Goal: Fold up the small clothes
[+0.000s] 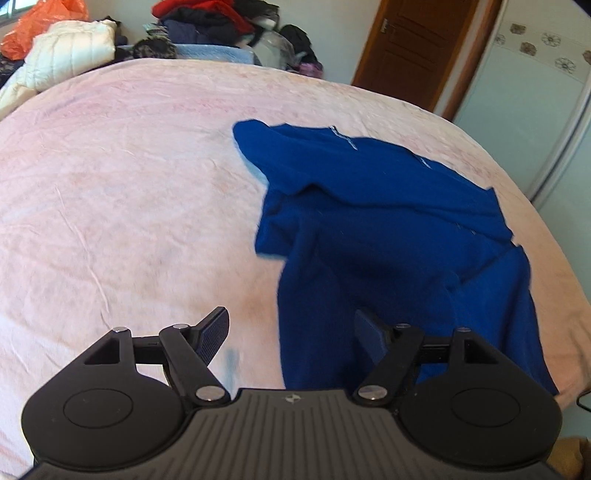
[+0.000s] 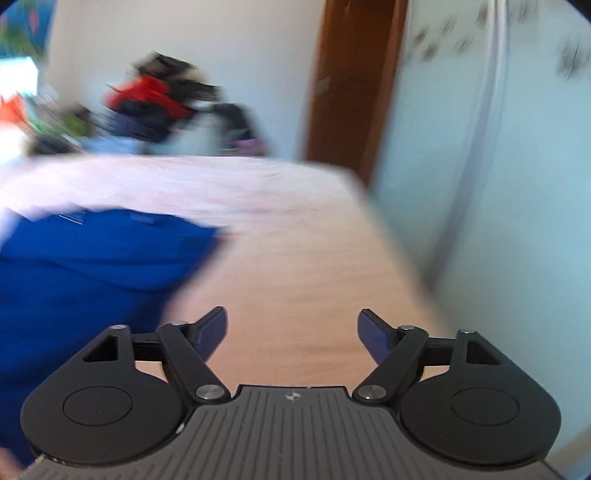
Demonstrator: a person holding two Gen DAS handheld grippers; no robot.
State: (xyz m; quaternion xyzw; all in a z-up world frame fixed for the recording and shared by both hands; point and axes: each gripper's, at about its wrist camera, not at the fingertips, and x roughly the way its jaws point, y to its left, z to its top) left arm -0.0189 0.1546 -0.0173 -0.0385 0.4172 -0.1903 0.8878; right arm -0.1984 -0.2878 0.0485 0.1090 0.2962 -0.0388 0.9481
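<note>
Both your hand-held grippers, left (image 1: pixel 291 334) and right (image 2: pixel 291 332), stand apart, empty; crumpled royal-blue knit garment (image 1: pixel 388 229) lies loose on the pink-blanketed bed (image 1: pixel 129 203), fold half-done. Next, I'd say: regrip a free edge, flatten it

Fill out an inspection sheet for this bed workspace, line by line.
Surface: pink bedspread, wrinkled, mostly bare.
Job's things: blue garment, partly folded, lying on the bedspread's right side.
Clutter: clothes pile, white quilted bundle and orange bag at the far end.
Grippers: left tongs open over the garment's near edge; right tongs open, nothing between them.
Cables: nothing seen.
Surroundings: wooden door, white wardrobe.
</note>
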